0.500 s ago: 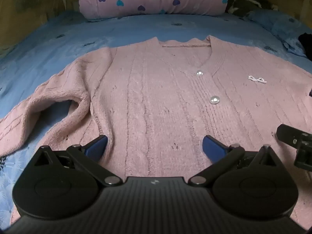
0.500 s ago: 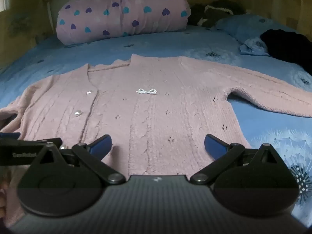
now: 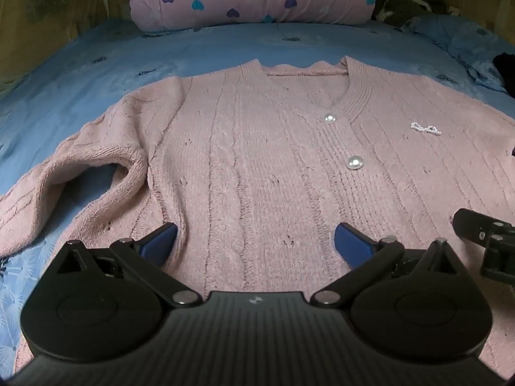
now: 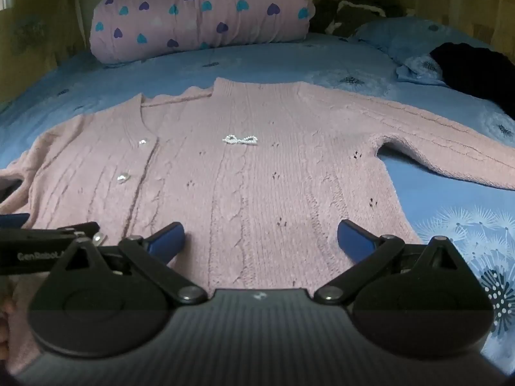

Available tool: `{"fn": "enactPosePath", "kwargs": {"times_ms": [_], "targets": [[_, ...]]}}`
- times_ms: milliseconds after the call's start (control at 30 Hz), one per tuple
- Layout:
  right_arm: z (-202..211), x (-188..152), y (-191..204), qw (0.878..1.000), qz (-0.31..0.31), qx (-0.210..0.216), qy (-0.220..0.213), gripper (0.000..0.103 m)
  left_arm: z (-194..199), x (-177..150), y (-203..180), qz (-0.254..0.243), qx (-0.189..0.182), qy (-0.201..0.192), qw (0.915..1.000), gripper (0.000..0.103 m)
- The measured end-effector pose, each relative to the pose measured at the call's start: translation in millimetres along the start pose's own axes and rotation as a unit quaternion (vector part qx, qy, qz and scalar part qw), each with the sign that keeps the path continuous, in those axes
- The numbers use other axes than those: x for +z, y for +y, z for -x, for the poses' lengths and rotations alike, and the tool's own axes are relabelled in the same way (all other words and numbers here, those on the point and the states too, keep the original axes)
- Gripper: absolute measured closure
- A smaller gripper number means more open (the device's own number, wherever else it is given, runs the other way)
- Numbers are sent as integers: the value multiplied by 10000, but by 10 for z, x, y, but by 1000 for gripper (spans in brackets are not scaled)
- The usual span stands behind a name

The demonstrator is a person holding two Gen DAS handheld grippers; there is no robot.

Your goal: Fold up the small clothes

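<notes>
cardigan (image 3: pixel 257 167) flat on bed (image 3: pixel 96 103) | beneath both spread claws, ungripped

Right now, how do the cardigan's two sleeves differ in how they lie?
The left-side sleeve is bent at the armpit, humped up with a shadowed gap of blue bedsheet under the fold. The right-side sleeve stretches out straight and flat, running off the picture's edge. Both are pink cable knit, both untouched: left gripper and right gripper stand open over the cardigan's hem.
</notes>
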State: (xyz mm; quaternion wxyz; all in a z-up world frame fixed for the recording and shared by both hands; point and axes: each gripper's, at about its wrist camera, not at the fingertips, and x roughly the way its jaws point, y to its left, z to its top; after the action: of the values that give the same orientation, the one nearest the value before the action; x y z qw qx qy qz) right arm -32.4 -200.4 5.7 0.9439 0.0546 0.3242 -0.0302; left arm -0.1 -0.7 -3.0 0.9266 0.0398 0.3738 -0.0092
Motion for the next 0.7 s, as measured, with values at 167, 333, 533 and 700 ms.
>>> {"fn": "enactPosePath", "kwargs": {"times_ms": [167,333,533,700], "targets": [[-6,-11,-1,10000,17,-8,3,0,-9,-12,8,-5,6,-4,10000,0],[-16,-22,-6,10000,21,-11,12,0,-13,-20,8,-8,10,-9,10000,0],[-26,-28,2,10000,42,-16,50,0,-12,-21,3,-11,14,-12,10000,0],[-33,-17,10,9999,65,-24,85,0,-12,-23,3,-13,17,-14,10000,0]]}}
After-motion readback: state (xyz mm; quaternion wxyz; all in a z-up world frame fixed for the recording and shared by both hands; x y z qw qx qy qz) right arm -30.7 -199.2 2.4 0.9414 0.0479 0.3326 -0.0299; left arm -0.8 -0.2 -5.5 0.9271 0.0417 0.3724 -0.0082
